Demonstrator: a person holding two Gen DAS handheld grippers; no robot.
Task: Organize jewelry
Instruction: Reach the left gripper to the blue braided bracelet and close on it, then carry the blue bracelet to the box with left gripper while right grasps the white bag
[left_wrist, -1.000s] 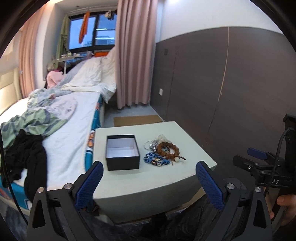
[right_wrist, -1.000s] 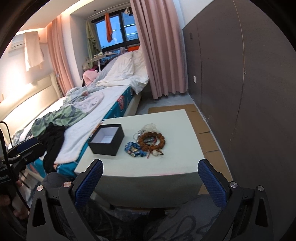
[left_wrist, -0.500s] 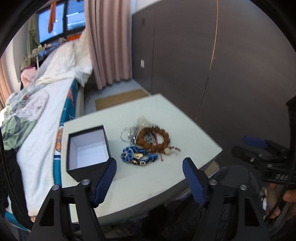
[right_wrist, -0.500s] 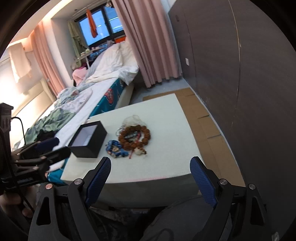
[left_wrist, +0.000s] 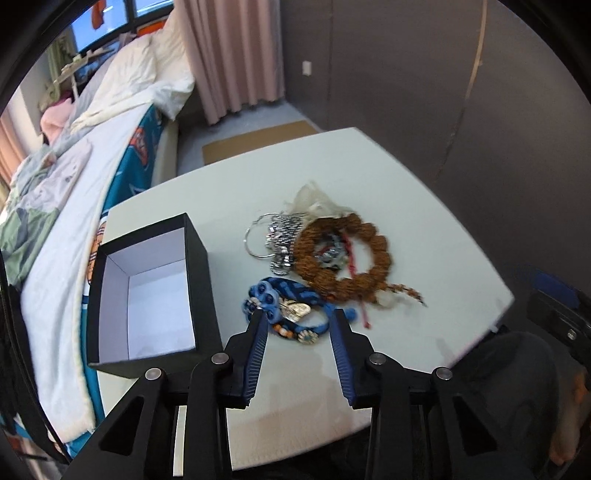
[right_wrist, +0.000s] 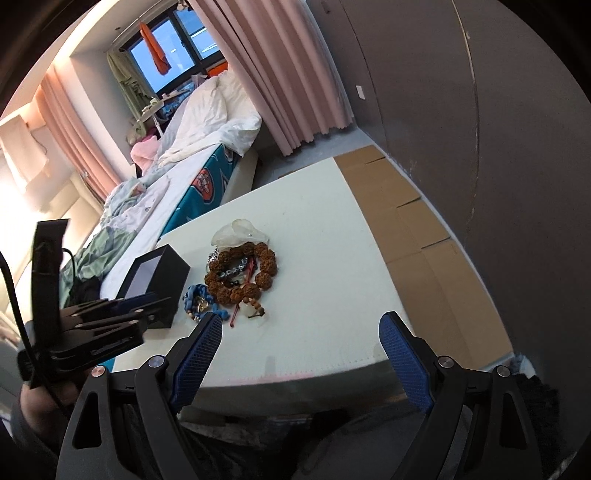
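Note:
A pile of jewelry lies on a pale table (left_wrist: 424, 236): a brown bead bracelet (left_wrist: 343, 258), a blue woven bracelet (left_wrist: 288, 299), silver pieces (left_wrist: 279, 240). An open black box (left_wrist: 155, 291) with a white inside stands left of the pile. My left gripper (left_wrist: 297, 317) is open, its fingertips on either side of the blue bracelet, just above the table. My right gripper (right_wrist: 301, 326) is wide open and empty near the table's front edge; the brown bracelet (right_wrist: 242, 273), the box (right_wrist: 159, 275) and the left gripper's body (right_wrist: 92, 328) show in its view.
A bed (left_wrist: 74, 177) with rumpled bedding runs along the table's left side. A dark panelled wall (left_wrist: 461, 92) stands to the right. Flat cardboard (right_wrist: 413, 221) lies on the floor between the table and the wall. Pink curtains (right_wrist: 288, 74) hang at the back.
My left gripper has moved forward and down over the table to the blue bracelet, and its jaws have narrowed. My right gripper has moved closer to the table's front edge, still wide open.

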